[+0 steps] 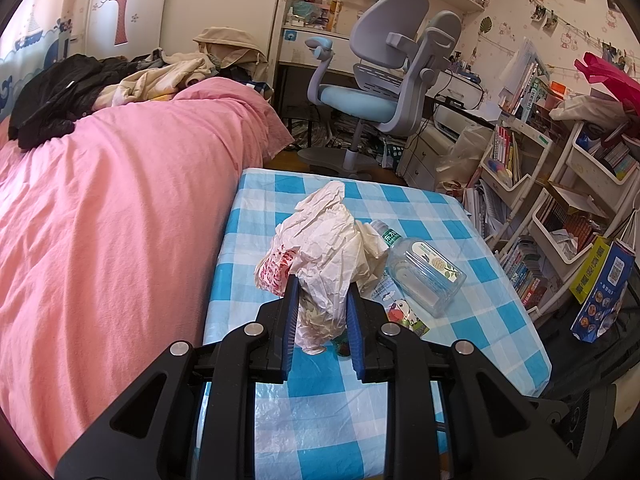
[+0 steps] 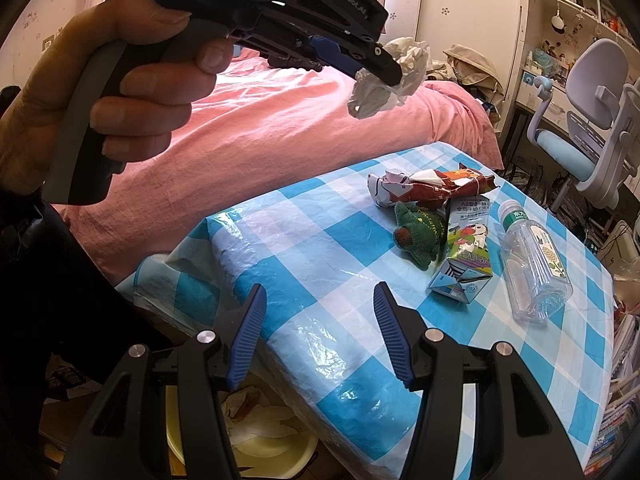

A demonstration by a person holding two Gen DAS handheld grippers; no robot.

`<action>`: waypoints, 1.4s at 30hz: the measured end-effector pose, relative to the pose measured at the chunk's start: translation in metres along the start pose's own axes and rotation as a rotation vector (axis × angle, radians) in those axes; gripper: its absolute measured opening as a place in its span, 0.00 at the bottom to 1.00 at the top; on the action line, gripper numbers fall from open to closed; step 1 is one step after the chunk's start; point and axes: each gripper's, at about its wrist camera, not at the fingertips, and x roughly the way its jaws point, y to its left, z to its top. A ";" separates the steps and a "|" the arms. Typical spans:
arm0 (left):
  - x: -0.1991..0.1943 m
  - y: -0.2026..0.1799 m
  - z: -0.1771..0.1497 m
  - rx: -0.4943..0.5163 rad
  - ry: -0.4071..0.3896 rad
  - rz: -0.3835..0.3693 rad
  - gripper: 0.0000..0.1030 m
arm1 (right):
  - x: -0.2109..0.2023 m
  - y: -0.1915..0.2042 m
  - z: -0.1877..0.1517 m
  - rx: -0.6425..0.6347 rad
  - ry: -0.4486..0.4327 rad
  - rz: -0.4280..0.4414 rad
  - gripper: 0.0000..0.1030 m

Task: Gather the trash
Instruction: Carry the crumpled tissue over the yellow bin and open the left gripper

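The crumpled white paper (image 1: 320, 256) sits pinched between the blue pads of your left gripper (image 1: 322, 296), held up in the air above the blue-and-white checked tablecloth (image 1: 472, 320). In your left wrist view the wad fills the gap between the two fingers and bulges out past their tips, with a red-printed patch on its left side. Just right of it on the cloth lies an empty clear plastic bottle (image 1: 424, 272) with a green label, on its side, and a corner of a printed milk carton (image 1: 404, 312) shows just beyond the right finger. The pink bedspread (image 1: 120, 200) runs along the left of the table, and a grey and blue desk chair (image 1: 384, 80) stands at the far end of the room.

In your right wrist view, your right gripper (image 2: 320, 320) has its fingers spread apart with nothing between them, hanging over the near edge of the table. Under that edge is a yellow bin (image 2: 248, 444) with paper scraps inside. Your left hand (image 2: 116, 96) grips the handle of the other tool at upper left, and the paper wad (image 2: 384, 80) is clamped at its tip, high above the bed. On the far part of the cloth lie a crumpled red-brown wrapper (image 2: 432, 186), a small green plush toy (image 2: 418, 232), the flattened milk carton (image 2: 466, 248) touching the toy, and the bottle (image 2: 534, 264) to the right.
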 end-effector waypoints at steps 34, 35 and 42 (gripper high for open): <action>-0.060 -0.006 -0.165 -0.009 0.330 0.004 0.30 | -0.046 -0.024 -0.004 0.025 -0.072 -0.070 0.57; -0.062 -0.007 -0.168 0.005 0.331 0.012 0.34 | -0.047 -0.023 -0.004 0.026 -0.072 -0.074 0.58; -0.088 0.010 -0.134 -0.024 0.115 0.098 0.54 | -0.046 -0.020 -0.003 0.004 -0.035 -0.099 0.63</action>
